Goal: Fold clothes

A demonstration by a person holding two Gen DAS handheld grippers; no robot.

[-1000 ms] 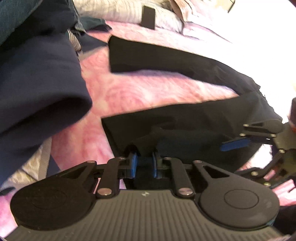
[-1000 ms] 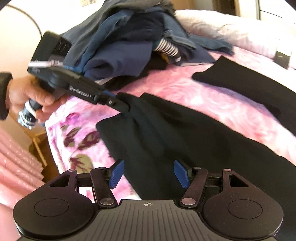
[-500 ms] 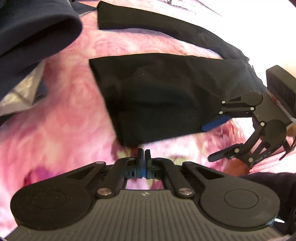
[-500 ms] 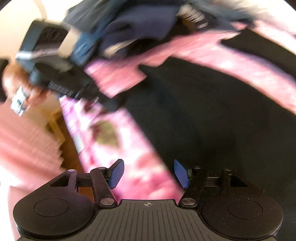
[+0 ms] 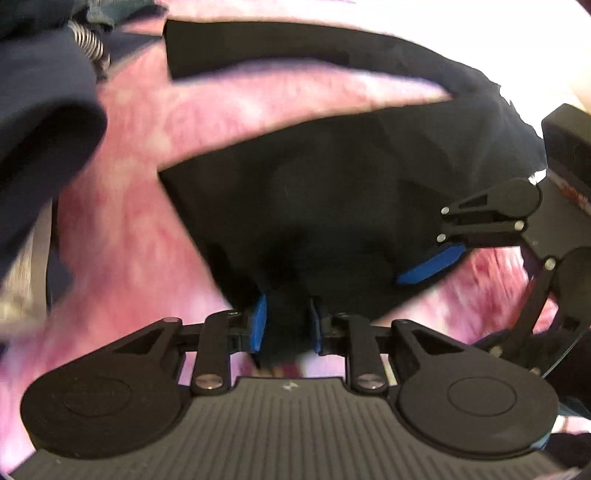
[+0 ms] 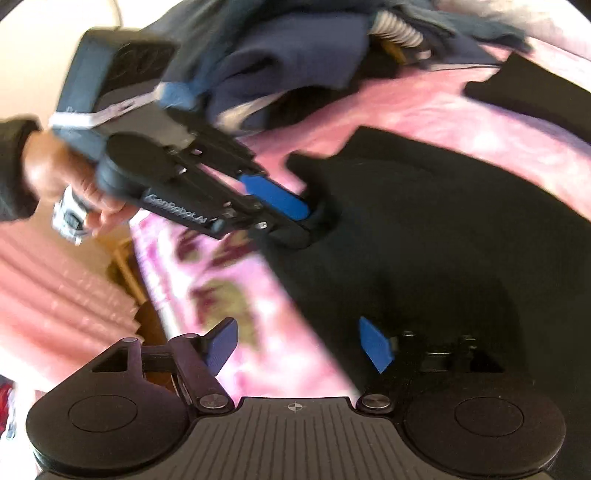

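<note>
I see the black garment [image 5: 332,192] spread flat over the pink bedspread [image 5: 155,229], a matte, soft cloth with straight hems and a squared corner; a second dark strip [image 5: 295,44] of it runs along the far side of the bedspread, with a wedge of pink between the two. Its near edge is bunched into a small ridge where my left gripper [image 5: 286,325] meets it. That gripper's blue pads stand narrowly apart and are opening, with a fold of the black cloth between them; whether they still press on it I cannot tell through the blur. My right gripper [image 6: 299,345] hangs over the garment's edge nearest the side of the bed, its blue pads wide apart and opening, nothing gripped between them, the right pad over black cloth and the left over the bedspread's mottled floral print. Beyond the garment, on the bedspread, lies a rumpled pile of navy clothes [image 6: 295,48], thick and rounded, with a striped piece [image 6: 397,27] poking out.
</note>
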